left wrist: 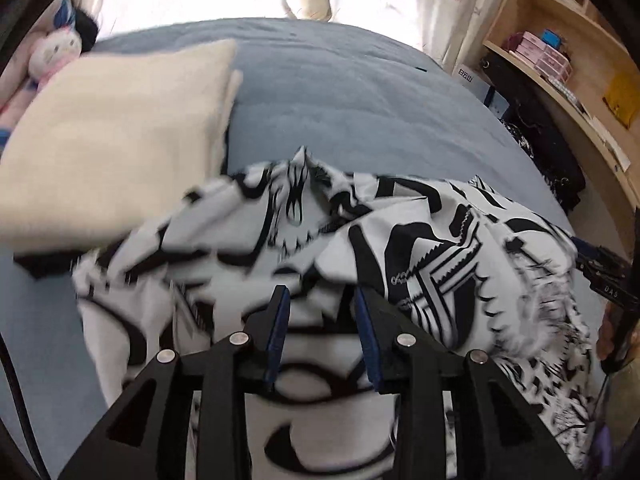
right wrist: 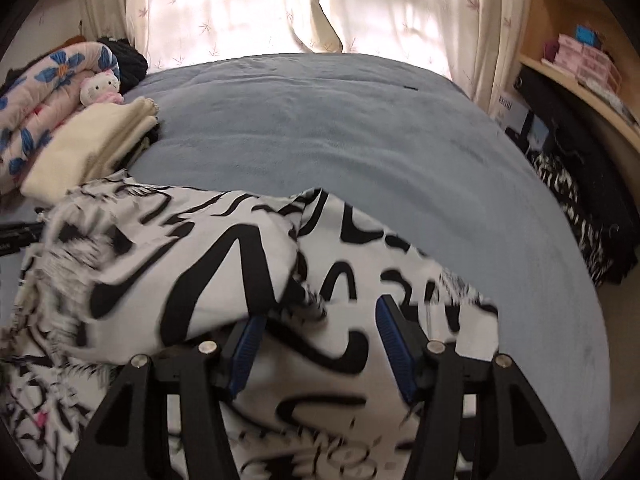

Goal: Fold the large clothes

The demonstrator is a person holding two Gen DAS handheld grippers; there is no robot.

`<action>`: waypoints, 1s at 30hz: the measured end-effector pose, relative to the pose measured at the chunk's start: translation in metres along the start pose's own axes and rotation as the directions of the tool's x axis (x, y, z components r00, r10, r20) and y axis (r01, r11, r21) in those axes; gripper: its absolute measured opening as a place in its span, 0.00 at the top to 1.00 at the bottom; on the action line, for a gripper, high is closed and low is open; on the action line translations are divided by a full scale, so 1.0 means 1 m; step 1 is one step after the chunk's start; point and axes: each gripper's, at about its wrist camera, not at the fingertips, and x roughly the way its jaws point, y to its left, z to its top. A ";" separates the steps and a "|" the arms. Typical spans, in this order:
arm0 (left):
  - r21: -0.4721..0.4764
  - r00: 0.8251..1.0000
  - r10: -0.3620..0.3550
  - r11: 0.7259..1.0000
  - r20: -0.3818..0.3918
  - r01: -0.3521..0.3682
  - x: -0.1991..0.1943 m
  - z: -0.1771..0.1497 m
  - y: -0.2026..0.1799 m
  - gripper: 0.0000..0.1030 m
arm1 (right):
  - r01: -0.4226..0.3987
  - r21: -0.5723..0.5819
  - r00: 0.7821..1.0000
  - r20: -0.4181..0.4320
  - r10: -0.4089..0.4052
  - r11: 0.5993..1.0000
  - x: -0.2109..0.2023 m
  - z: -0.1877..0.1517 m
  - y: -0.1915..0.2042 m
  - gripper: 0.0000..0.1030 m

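Left wrist view: the left gripper (left wrist: 320, 304) has its jaws apart over a crumpled black-and-white garment (left wrist: 420, 248) lying on the blue bed (left wrist: 340, 92), right beside a folded cream cloth (left wrist: 120, 128).

Right wrist view: the right gripper (right wrist: 320, 316) is spread wide too, garment (right wrist: 200, 248) bunched under it, maybe brushing the left finger, it's pretty blurry.
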 end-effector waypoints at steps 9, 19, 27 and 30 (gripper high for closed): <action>-0.206 0.973 -0.230 0.954 -0.030 0.219 -0.024 -0.038 0.001 0.49 | -0.283 0.267 0.952 -0.042 0.304 0.921 -0.017 -0.016 -0.012 0.39; -0.304 0.945 -0.324 0.906 -0.050 0.294 0.022 -0.030 -0.027 0.48 | -0.383 0.461 0.887 -0.058 0.458 0.801 0.034 -0.013 0.007 0.39; -0.395 0.928 -0.371 0.858 -0.034 0.328 0.077 -0.017 -0.035 0.48 | -0.354 0.434 0.899 -0.086 0.429 0.828 0.060 -0.001 0.018 0.72; -0.370 0.937 -0.350 0.870 0.004 0.326 0.076 -0.012 -0.044 0.89 | -0.334 0.388 0.913 -0.094 0.397 0.859 0.056 0.004 0.024 0.83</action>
